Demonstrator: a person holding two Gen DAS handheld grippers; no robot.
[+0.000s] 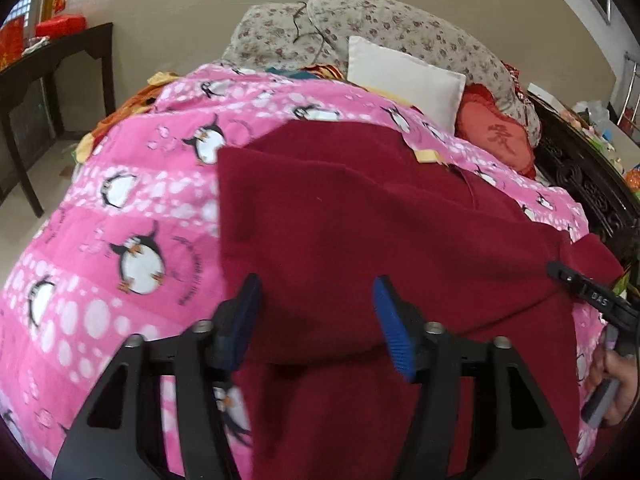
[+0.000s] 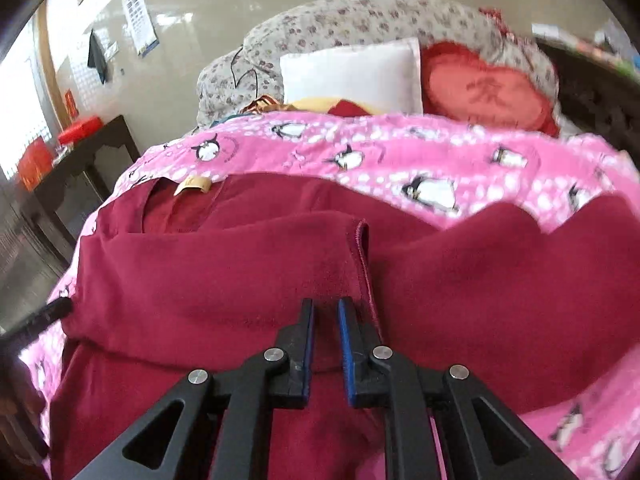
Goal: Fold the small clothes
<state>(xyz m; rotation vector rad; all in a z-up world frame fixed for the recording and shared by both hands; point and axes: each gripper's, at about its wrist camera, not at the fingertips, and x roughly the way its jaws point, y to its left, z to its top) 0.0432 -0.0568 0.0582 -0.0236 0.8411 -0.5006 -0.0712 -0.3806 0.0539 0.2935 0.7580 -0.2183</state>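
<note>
The dark red top [image 2: 248, 264] is spread on the pink penguin blanket [image 1: 120, 216] of the bed, one flap folded over, which could be dragged askew if snagged by the released left tongs [image 1: 316, 312] or the nearly clenched, empty right tongs [image 2: 325, 320].

We see garment [image 1: 360, 220] flat on blanket [image 1: 120, 208] covering the bed. Pillows [image 1: 404, 76] behind it at 12 o'clock. Side table [image 1: 48, 64] at 10 o'clock, off the bed.

Bed [image 1: 580, 184]: pink penguin quilt [image 1: 120, 208], maroon garment [image 1: 360, 220] spread on top
</note>
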